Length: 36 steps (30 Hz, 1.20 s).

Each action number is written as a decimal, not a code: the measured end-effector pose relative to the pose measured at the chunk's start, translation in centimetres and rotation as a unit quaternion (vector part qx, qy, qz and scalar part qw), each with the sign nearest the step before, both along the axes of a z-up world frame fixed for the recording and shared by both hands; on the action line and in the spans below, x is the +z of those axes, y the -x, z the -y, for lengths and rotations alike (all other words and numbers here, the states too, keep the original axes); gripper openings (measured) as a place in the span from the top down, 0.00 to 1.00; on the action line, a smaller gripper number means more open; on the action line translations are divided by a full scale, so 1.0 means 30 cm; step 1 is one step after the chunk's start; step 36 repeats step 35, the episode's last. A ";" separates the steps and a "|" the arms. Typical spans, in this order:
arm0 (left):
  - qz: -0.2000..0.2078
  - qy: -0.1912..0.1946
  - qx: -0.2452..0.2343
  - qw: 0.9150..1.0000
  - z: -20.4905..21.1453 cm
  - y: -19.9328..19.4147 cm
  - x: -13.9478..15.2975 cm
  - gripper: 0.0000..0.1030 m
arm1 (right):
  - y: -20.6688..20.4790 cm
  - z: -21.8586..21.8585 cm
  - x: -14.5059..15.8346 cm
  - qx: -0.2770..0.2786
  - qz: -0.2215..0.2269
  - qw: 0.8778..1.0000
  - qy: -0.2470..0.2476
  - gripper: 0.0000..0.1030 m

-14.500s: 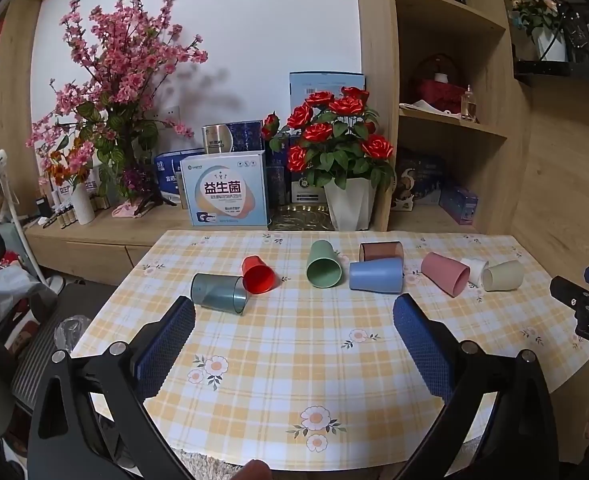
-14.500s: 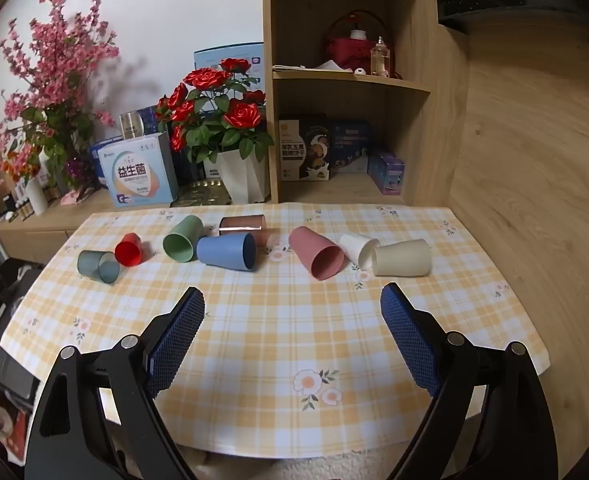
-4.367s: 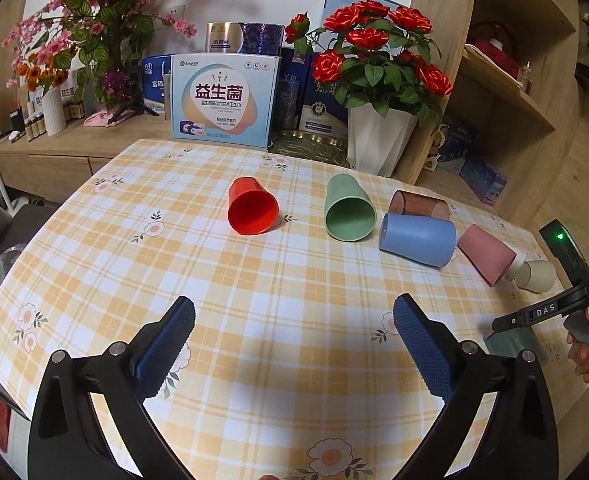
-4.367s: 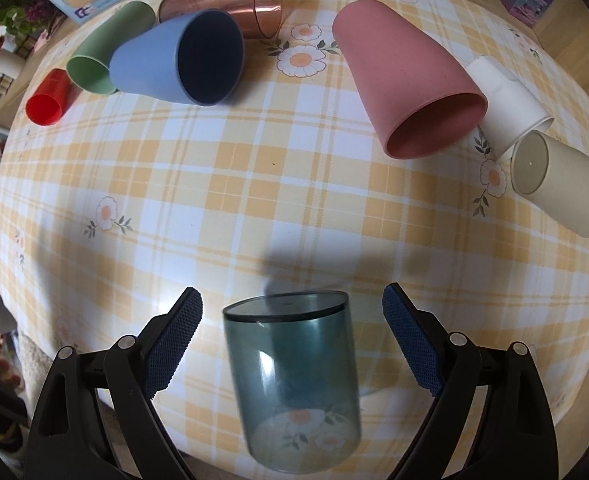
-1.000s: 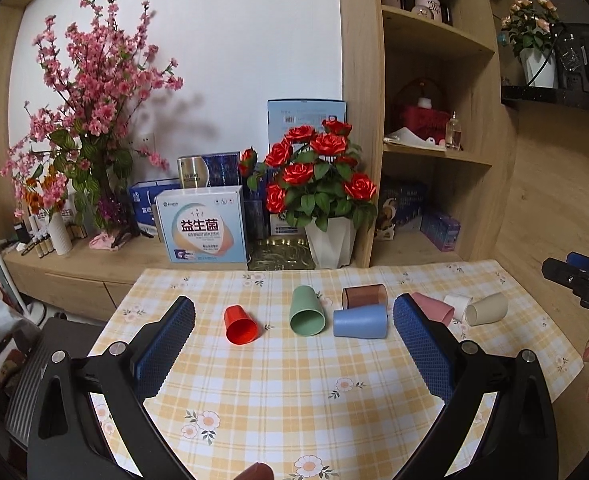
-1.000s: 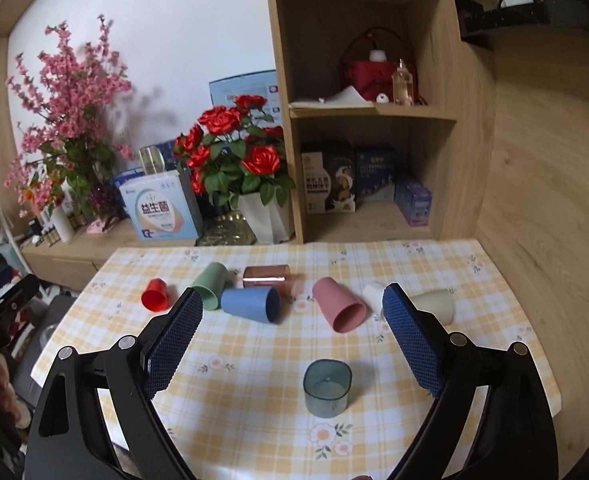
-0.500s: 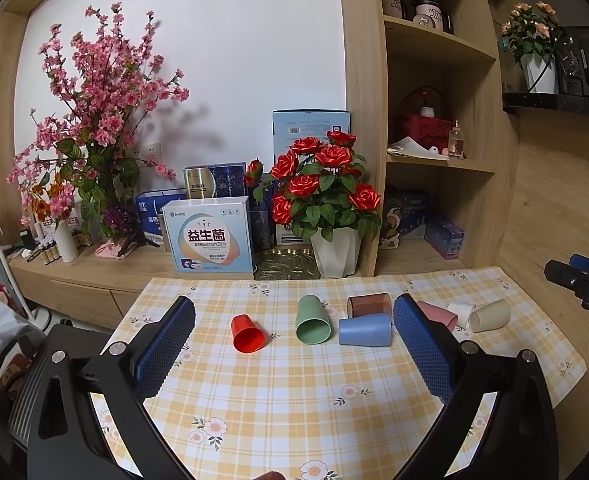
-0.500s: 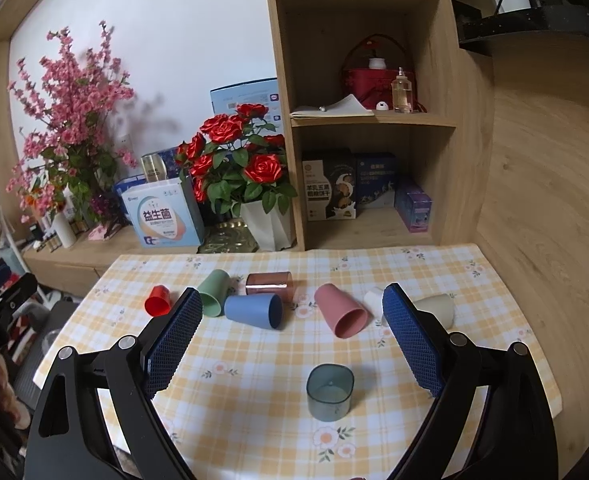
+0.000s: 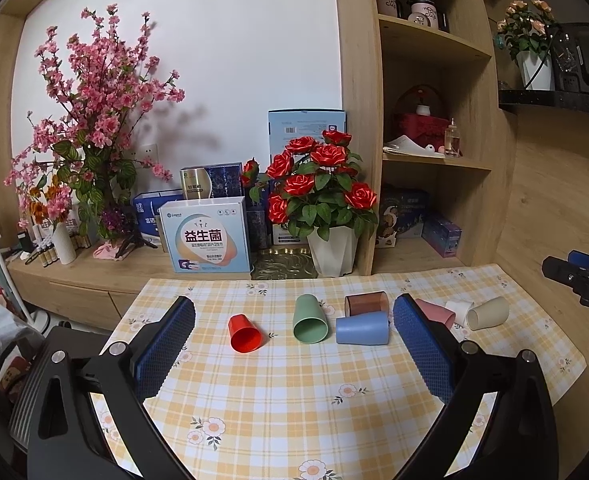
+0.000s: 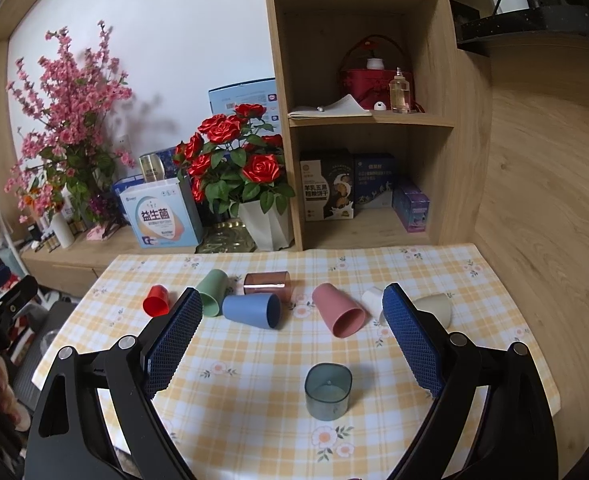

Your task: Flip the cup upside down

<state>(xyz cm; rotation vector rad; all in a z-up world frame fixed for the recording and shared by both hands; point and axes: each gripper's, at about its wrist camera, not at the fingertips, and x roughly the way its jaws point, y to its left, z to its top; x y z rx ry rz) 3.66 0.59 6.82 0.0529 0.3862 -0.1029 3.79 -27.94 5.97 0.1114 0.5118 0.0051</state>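
Progress of the cup-flipping task, seen from both wrist cameras. 1 cup, the grey-blue translucent cup (image 10: 328, 391), stands base-up, mouth down, near the front edge of the table (image 10: 506, 292), apart from all others; it counts as done. 7 cups lie on their sides in a row toward the table's back edge: red cup (image 9: 245, 333), green cup (image 9: 309, 319), brown translucent cup (image 9: 366, 303), blue cup (image 9: 361, 328), pink cup (image 10: 338, 315), white cup (image 10: 372, 299) and cream cup (image 10: 434, 309). If all are to be turned, roughly 1 of 8 is finished and 7 remain. Left gripper (image 9: 293, 338): jaws spread wide, nothing between them, held back from the front edge. Right gripper (image 10: 292, 338): likewise released and empty, above and behind the upturned cup, touching nothing.
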 end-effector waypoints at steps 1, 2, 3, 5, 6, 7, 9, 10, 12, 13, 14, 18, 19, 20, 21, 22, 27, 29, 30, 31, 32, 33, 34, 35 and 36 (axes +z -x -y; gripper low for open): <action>0.000 0.000 0.000 1.000 0.000 0.000 0.000 0.06 | 0.000 0.000 0.000 0.000 0.000 1.000 0.000 0.14; 0.000 0.001 0.000 1.000 0.000 0.000 0.000 0.06 | 0.000 0.000 0.000 0.000 0.000 1.000 0.000 0.14; 0.000 0.001 0.000 1.000 0.000 0.000 0.000 0.06 | 0.000 0.000 0.000 0.000 0.000 1.000 0.000 0.14; 0.001 0.002 0.001 1.000 0.000 0.002 0.000 0.06 | 0.000 0.000 0.000 0.000 0.000 1.000 0.000 0.14; 0.001 0.002 0.001 1.000 -0.002 0.004 0.001 0.06 | 0.000 0.002 -0.001 0.000 0.000 1.000 0.000 0.14; 0.002 0.002 0.002 1.000 -0.003 0.004 0.001 0.06 | 0.000 0.002 -0.001 -0.001 0.000 1.000 0.001 0.14; 0.003 0.003 0.003 1.000 -0.005 0.005 0.003 0.06 | 0.000 0.004 -0.001 -0.001 0.000 1.000 0.000 0.14; 0.003 0.003 0.003 1.000 -0.006 0.006 0.005 0.06 | 0.000 0.006 0.000 -0.001 0.001 1.000 0.001 0.14; 0.005 0.004 0.004 1.000 -0.008 0.006 0.006 0.06 | 0.002 0.009 0.002 -0.003 0.003 1.000 0.001 0.14; 0.006 0.004 0.004 1.000 -0.008 0.007 0.007 0.06 | 0.003 0.010 0.003 -0.004 0.004 1.000 0.002 0.14; 0.006 0.005 0.005 1.000 -0.009 0.007 0.008 0.06 | 0.004 0.011 0.004 -0.004 0.005 1.000 0.002 0.14; 0.011 0.007 0.006 1.000 -0.015 0.009 0.011 0.06 | 0.012 0.015 0.010 -0.008 0.011 1.000 0.004 0.14; 0.013 0.007 0.007 1.000 -0.015 0.010 0.012 0.06 | 0.013 0.016 0.010 -0.009 0.012 1.000 0.004 0.14; 0.015 0.006 0.007 1.000 -0.015 0.011 0.013 0.06 | 0.014 0.013 0.011 -0.009 0.012 1.000 0.004 0.14; 0.016 0.006 0.008 1.000 -0.016 0.011 0.014 0.06 | 0.015 0.012 0.012 -0.009 0.013 1.000 0.004 0.14; 0.018 0.006 0.007 1.000 -0.017 0.013 0.015 0.06 | 0.015 0.014 0.010 -0.009 0.013 1.000 0.004 0.14; 0.024 0.003 0.007 1.000 -0.017 0.019 0.015 0.06 | 0.014 0.010 0.009 -0.008 0.009 1.000 0.005 0.14; 0.024 0.005 0.009 1.000 -0.020 0.017 0.016 0.06 | 0.013 0.007 0.007 -0.007 0.007 1.000 0.005 0.14; 0.023 0.006 0.010 1.000 -0.022 0.018 0.016 0.06 | 0.013 0.007 0.007 -0.007 0.007 1.000 0.005 0.14; 0.023 0.007 0.010 1.000 -0.025 0.017 0.016 0.06 | 0.012 0.007 0.007 -0.007 0.007 1.000 0.005 0.14; 0.023 0.008 0.009 1.000 -0.026 0.018 0.016 0.06 | 0.012 0.007 0.007 -0.007 0.007 1.000 0.005 0.14; 0.023 0.008 0.009 1.000 -0.026 0.019 0.016 0.06 | 0.012 0.007 0.007 -0.007 0.007 1.000 0.005 0.14; 0.023 0.008 0.010 1.000 -0.026 0.019 0.016 0.06 | 0.014 0.005 0.007 -0.007 0.007 1.000 0.005 0.14; 0.023 0.006 0.011 1.000 -0.026 0.018 0.016 0.06 | 0.014 0.005 0.006 -0.007 0.007 1.000 0.005 0.14; 0.023 0.006 0.011 1.000 -0.026 0.018 0.016 0.06 | 0.014 0.005 0.006 -0.007 0.007 1.000 0.005 0.14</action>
